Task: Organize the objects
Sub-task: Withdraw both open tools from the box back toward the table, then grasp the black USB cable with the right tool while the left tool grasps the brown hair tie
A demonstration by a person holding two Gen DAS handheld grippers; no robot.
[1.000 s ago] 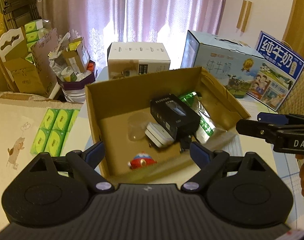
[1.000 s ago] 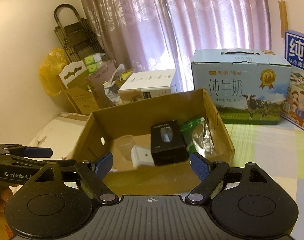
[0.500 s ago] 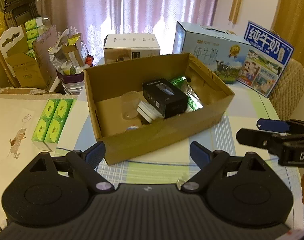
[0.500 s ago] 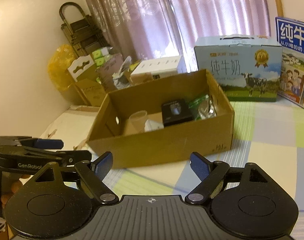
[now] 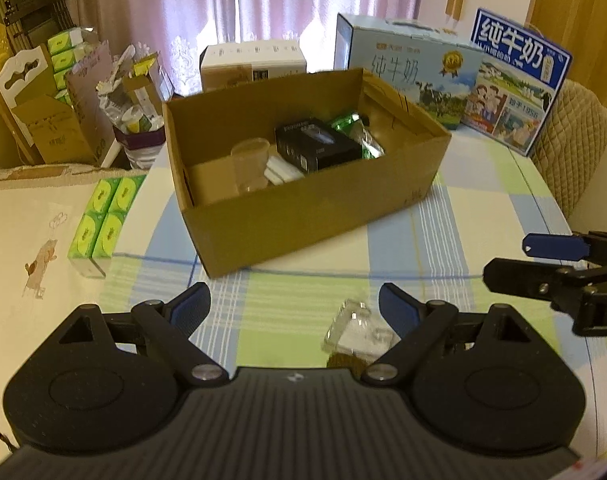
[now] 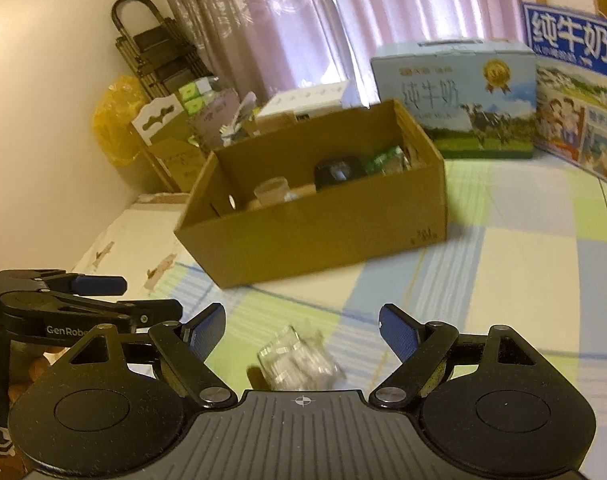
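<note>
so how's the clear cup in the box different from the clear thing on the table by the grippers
The clear cup stands upright inside the cardboard box, beside a black box; the clear item lies outside it on the checked tablecloth. The cup looks round and smooth; the item looks angular and faceted, though blurred. Both are transparent.

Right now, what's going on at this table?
A person holds a gripper in each hand, tidying loose items into a cardboard box. Both the left gripper and right gripper are open and hold nothing. The box already contains a clear cup, a black box and a green packet. A clear plastic piece lies on the tablecloth near both grippers.
</note>
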